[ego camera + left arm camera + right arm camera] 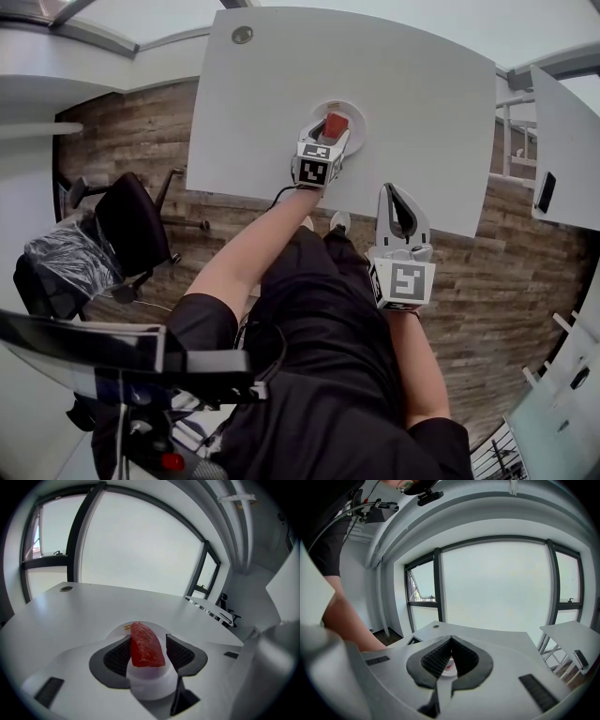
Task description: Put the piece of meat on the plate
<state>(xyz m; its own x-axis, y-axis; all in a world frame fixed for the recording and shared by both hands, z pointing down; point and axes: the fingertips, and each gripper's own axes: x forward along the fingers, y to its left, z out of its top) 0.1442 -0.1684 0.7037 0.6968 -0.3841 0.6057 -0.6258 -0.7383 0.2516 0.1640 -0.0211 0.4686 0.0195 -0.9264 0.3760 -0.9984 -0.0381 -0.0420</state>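
The red piece of meat (pixel 335 125) lies on the small white plate (pixel 355 116) near the white table's front edge. My left gripper (pixel 330 132) reaches over the plate with the meat between its jaws. In the left gripper view the meat (pixel 146 644) sits between the dark pads (pixel 180 652) with a thin gap on its right side, so my left gripper (pixel 148 637) is open. The plate's rim (pixel 158 628) shows behind the meat. My right gripper (pixel 395 194) hangs off the table's front edge, shut and empty, and its tips meet in the right gripper view (pixel 451 638).
The white table (pixel 422 103) has a round cable grommet (pixel 243 35) at its far left. A black office chair (pixel 131 225) stands on the wood floor to the left. A second white table (pixel 567 141) with a dark phone (pixel 545 190) is at the right.
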